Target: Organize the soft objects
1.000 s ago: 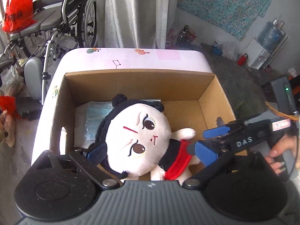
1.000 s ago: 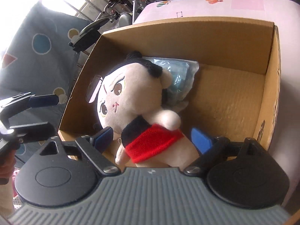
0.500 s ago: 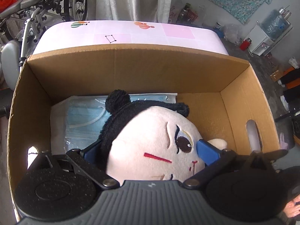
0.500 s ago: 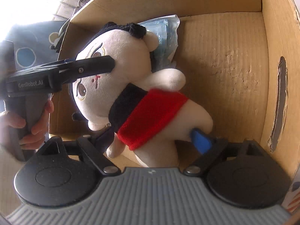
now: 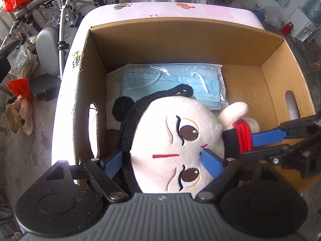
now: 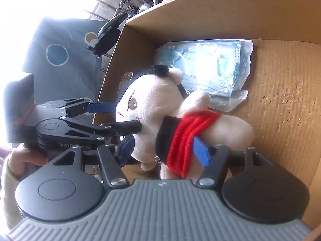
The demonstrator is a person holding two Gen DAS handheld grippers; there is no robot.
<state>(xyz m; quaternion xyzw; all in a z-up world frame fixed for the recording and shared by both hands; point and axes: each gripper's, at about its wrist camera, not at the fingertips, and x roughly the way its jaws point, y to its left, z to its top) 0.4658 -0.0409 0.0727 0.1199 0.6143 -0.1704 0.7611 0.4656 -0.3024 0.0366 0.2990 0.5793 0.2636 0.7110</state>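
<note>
Since a second ago, both claws dropped into the cardboard box (image 5: 270, 64) and closed in. Left claw (image 5: 164, 160) clamped on the plush doll (image 5: 172, 136) at its head; right claw (image 6: 162, 148) clamped on its red-wrapped body. Doll low inside, overlapping the bagged face masks (image 5: 170, 80). Placement nearly done; release left. Both held level, angled downward.

Fuzzy cloth doll (image 5: 172, 140) with red knit wrap; rough matt corrugated cardboard box (image 5: 180, 40); glossy crinkled plastic around papery masks (image 5: 170, 80); smooth pink desk (image 5: 200, 10).
</note>
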